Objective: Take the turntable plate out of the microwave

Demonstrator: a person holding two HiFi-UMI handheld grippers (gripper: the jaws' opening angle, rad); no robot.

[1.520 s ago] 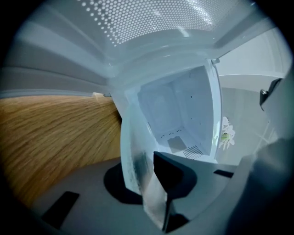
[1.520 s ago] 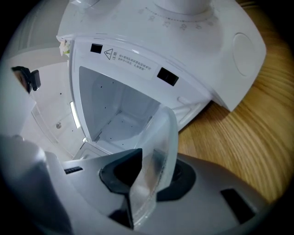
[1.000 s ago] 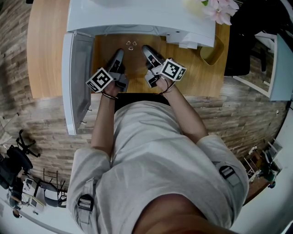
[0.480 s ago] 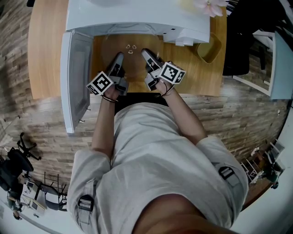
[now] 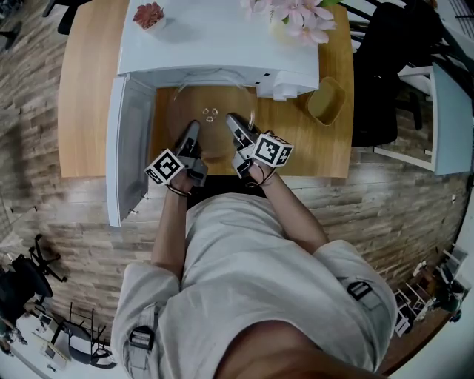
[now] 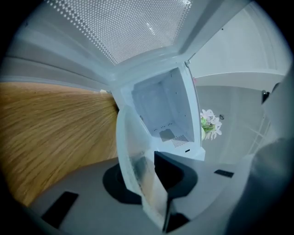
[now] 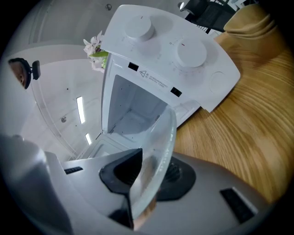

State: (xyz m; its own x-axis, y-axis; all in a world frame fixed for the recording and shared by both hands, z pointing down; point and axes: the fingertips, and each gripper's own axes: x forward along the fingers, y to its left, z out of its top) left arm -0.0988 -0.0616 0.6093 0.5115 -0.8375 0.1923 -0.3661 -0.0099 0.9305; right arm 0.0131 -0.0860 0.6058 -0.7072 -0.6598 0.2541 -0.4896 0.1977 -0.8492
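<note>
The glass turntable plate (image 5: 211, 111) is off its seat and hangs in the air in front of the microwave's mouth, above the wooden table (image 5: 85, 96); from the head view nearly all of its round outline shows on the near side of the oven's top edge, so I judge it out of the cavity or all but out, though whether the far rim has fully cleared the opening cannot be told. Both gripper views look past the plate into a white cavity that appears bare, which fits that reading.

The left claw (image 5: 192, 127) is clamped on the plate's near rim, the glass running edge-on between its dark pads in the left gripper view (image 6: 138, 156); the right claw (image 5: 231, 118) grips the same near rim just beside it, the rim pinched between its pads in its own view (image 7: 158, 147). The plate is carried by these two holds alone; nothing under it touches it.

The microwave (image 5: 215, 41) stands at the back of the table with its door (image 5: 132, 148) swung wide to the left; flowers (image 5: 300, 13) sit on or behind its top and a small yellowish cup (image 5: 326, 104) on the table to its right.

So the lifting and drawing out look done; what is left, as I judge, is to bring the plate fully clear and set it down.
</note>
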